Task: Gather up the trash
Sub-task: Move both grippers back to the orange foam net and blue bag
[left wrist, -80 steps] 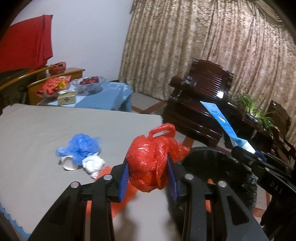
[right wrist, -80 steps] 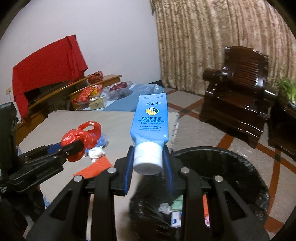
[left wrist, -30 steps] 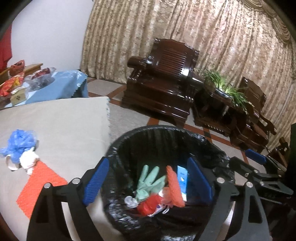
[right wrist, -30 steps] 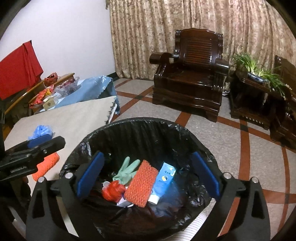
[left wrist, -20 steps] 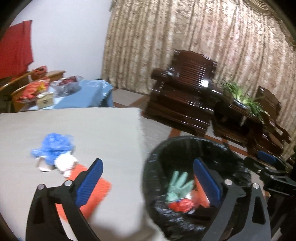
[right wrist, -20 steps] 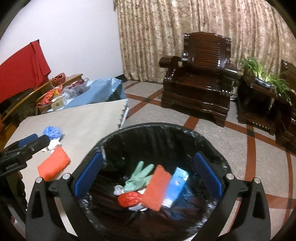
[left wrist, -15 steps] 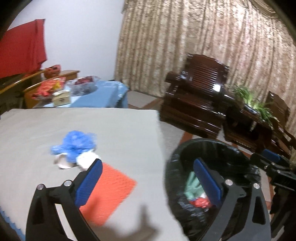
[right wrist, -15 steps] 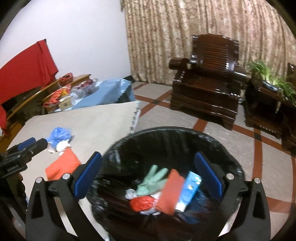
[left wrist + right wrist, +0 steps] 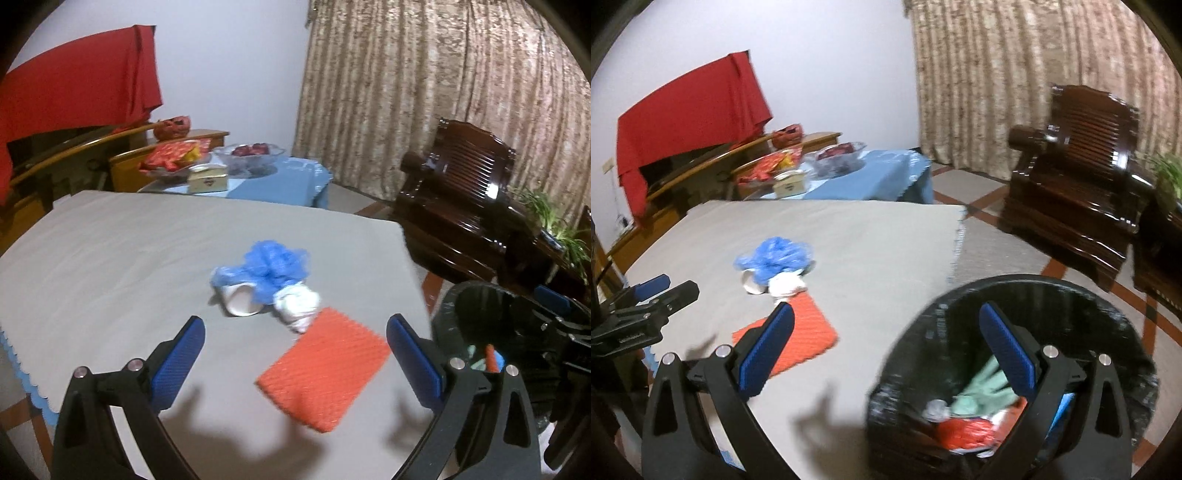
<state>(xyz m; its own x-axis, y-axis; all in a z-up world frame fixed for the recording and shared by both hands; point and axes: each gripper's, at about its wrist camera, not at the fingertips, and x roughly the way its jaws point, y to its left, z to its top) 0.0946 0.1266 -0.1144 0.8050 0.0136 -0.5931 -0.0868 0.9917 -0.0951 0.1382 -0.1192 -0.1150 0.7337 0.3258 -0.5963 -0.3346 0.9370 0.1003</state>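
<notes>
both grippers gape empty – the left gripper (image 9: 295, 354) above the orange mesh pad (image 9: 323, 373) on the grey table (image 9: 110, 258), the right gripper (image 9: 886, 343) over the table edge beside the black bin (image 9: 1108, 317) – blue bag (image 9: 273, 266), white cup (image 9: 240, 301) and white wad (image 9: 297, 304) lie clustered just behind the pad.

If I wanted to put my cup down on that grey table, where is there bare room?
The far half of the grey table is bare, from the blue net ball back to the edge. The near left corner is free too. It is crowded mid-table: ball, white cup, white wad and orange mesh pad sit bunched together.
</notes>
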